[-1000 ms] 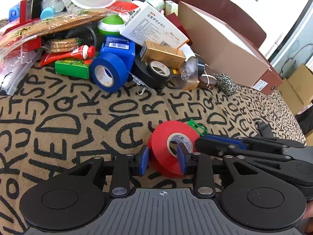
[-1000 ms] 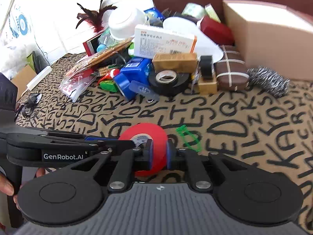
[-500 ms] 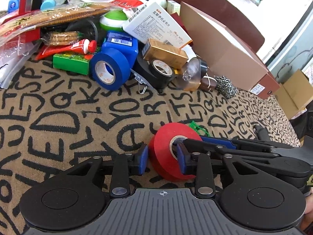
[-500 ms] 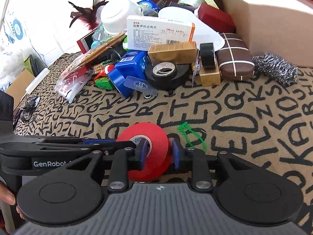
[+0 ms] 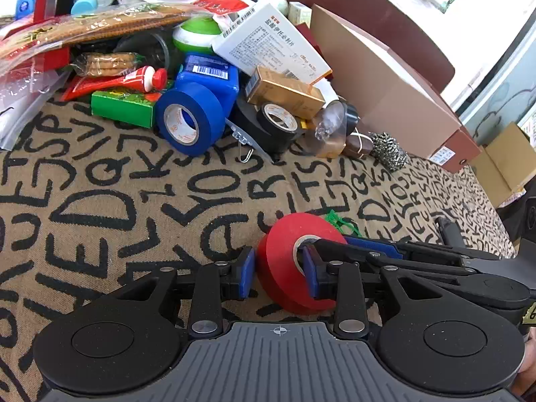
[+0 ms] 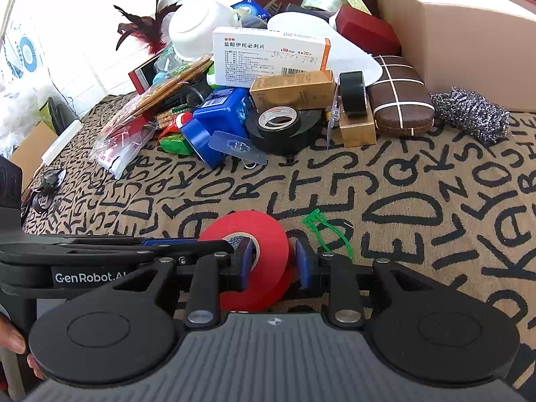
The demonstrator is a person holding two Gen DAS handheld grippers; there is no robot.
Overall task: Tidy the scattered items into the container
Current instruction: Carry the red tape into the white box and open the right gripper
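Red tape roll [image 5: 284, 261] stands tilted on edge on the letter-print tabletop [image 5: 100, 201], near the front, with both tools on it from opposite sides.

Left gripper [image 5: 278, 274]: jaws narrow, just closed in. Its right blue pad sits inside the roll's core hole; its left pad is at the roll's outer face with a thin gap, so contact there cannot be told.

Right gripper [image 6: 271, 264]: jaws narrow, recently opened a bit. Left pad is at the core and face of the red tape roll [image 6: 258, 254], right pad just beside the roll's far side with a small gap showing. A firm pinch is not clear. In the right wrist view the left tool's fingers come in from the left and reach the roll's core.

Green zip tie [image 6: 326, 231] lies on the tabletop just right of the roll, apart from it.

Behind, a clutter pile: blue tape roll [image 5: 187, 120], black tape roll [image 5: 278, 124], white medicine box [image 6: 271, 57], gold box [image 6: 291, 90], steel scourer [image 6: 469, 114], brown case [image 6: 398, 100]. Cardboard box [image 6: 452, 40] sits at the back right, touching the scourer.

A person's fingertips [image 6: 13, 338] show at the lower left edge of the right wrist view.
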